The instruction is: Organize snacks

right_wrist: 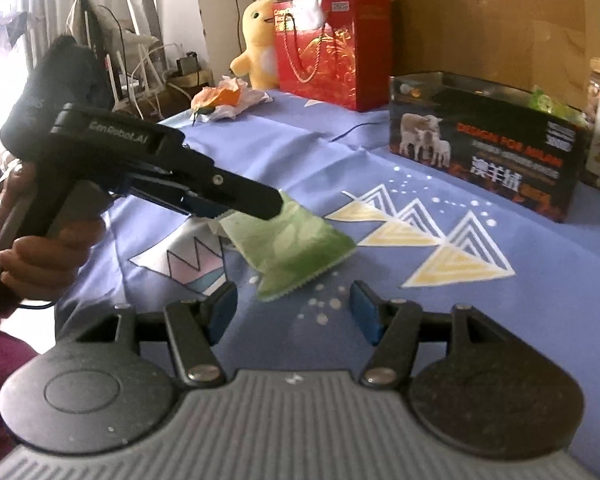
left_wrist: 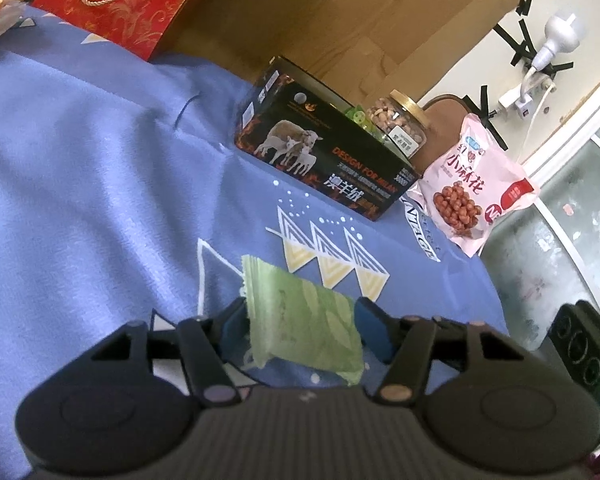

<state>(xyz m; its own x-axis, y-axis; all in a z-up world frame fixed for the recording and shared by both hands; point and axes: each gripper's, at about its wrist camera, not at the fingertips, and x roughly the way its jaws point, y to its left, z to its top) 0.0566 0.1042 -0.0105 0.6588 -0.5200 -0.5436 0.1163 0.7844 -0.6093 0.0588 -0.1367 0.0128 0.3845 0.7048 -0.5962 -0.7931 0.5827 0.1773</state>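
Evidently lifted for carrying to the open black box (left_wrist: 324, 160), the green snack packet (left_wrist: 304, 326) hangs clamped in the left gripper (left_wrist: 300, 330) above the blue cloth (left_wrist: 100, 160), while the right gripper (right_wrist: 294, 312) waits spread and empty nearby.

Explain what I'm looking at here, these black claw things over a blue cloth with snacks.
No robot: a person holds a two-finger tool in each hand, each with a camera looking along its fingers. One picture is from the left tool, which holds a green snack packet; the other is from the right tool, open and empty, watching the left one. On the blue patterned cloth stand a black carton with sheep pictures, a jar of nuts, a pink snack bag and a red gift bag.
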